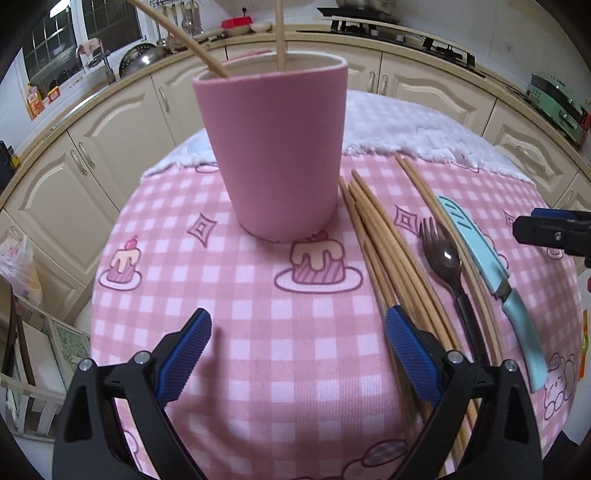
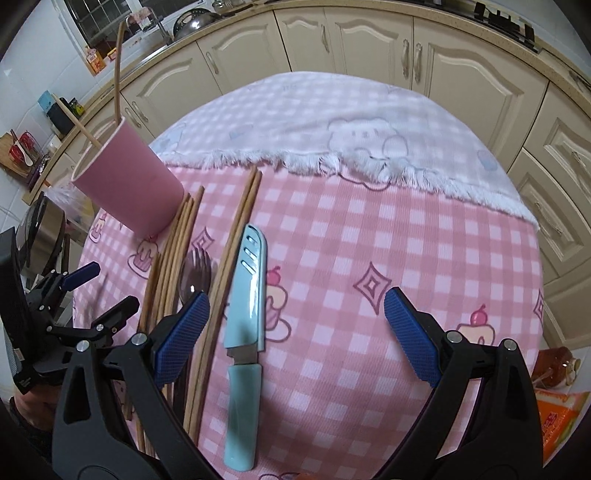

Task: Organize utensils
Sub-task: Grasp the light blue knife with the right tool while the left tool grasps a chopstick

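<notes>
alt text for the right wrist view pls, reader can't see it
The open right gripper hovers over a light blue sheathed knife lying on a pink checked tablecloth. Left of it lie wooden chopsticks, a fork and a pink cup.

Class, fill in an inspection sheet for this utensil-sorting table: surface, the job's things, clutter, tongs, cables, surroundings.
Surface: pink checked tablecloth with a white fringed cloth at the far end.
Job's things: pink cup upright, holding two chopsticks; loose chopsticks, fork and sheathed blue knife lying beside it.
Clutter: nothing seen on the table.
Tongs: left tongs open, empty; right tongs open, empty, above the knife.
Cables: nothing seen.
Surroundings: cream kitchen cabinets, sink, stove.
</notes>
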A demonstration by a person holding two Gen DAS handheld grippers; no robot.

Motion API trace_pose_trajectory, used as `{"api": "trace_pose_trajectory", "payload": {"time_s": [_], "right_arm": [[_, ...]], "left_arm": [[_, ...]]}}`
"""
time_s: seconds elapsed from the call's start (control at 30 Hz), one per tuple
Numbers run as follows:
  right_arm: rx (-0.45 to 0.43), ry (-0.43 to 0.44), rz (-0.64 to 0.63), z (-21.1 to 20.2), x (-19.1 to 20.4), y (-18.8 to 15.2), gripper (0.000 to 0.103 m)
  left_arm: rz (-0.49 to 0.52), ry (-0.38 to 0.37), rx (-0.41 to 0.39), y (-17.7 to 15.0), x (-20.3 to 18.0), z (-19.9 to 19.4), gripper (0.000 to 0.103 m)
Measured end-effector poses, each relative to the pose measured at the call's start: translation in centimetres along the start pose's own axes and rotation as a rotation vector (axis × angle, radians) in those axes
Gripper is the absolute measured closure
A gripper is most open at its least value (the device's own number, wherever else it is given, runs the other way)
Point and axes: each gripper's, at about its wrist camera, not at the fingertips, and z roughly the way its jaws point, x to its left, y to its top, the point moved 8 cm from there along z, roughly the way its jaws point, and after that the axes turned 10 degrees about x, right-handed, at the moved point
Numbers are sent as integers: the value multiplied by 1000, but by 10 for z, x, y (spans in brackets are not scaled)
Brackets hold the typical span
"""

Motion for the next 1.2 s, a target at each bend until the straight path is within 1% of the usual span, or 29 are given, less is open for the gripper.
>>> {"api": "trace_pose_trajectory", "payload": {"time_s": [0.23,0.4,0.5,0.63,0.67,0.73,0.77,0.83,0.87,0.9,0.93,0.97,1.0,1.03,1.07,1.1,1.13,1.2], "right_arm": [[35,-47,-39,10,2,-8,9],[71,-97,-80,20,6,-16,9],[86,-110,-100,24,8,-17,10],[93,-125,-119,26,16,-13,20],[95,-127,-122,27,18,-12,22],[107,-145,-133,30,25,-8,26],[109,-159,-136,32,28,-6,30],[107,-193,-147,36,33,-4,33],[104,-196,-151,37,35,-2,35],[101,-191,-155,37,39,-1,42],[98,-189,-167,37,42,2,55],[93,-186,-179,36,46,3,70],[91,-188,-181,36,49,3,74],[84,-188,-187,36,52,3,75],[79,-179,-184,36,52,3,76],[73,-152,-169,35,50,3,76],[65,-127,-158,33,48,4,77],[45,-82,-128,27,42,6,77]], "left_arm": [[22,4,10,4,-7,7,10],[44,39,24,8,-10,13,10],[47,40,29,11,-10,13,10],[72,58,33,17,-10,13,10],[80,61,35,19,-11,12,12],[99,57,46,25,-15,13,19],[107,56,51,27,-17,13,21],[133,57,61,31,-22,15,26],[144,54,66,34,-24,15,27],[151,43,73,36,-26,16,32],[154,30,79,36,-28,18,39],[158,-1,88,38,-31,18,44],[160,-25,94,39,-34,18,57],[165,-55,100,40,-38,17,71],[170,-63,102,41,-40,17,79],[177,-70,104,41,-42,16,95],[175,-74,104,40,-43,16,98],[160,-84,97,40,-43,14,98]]}}
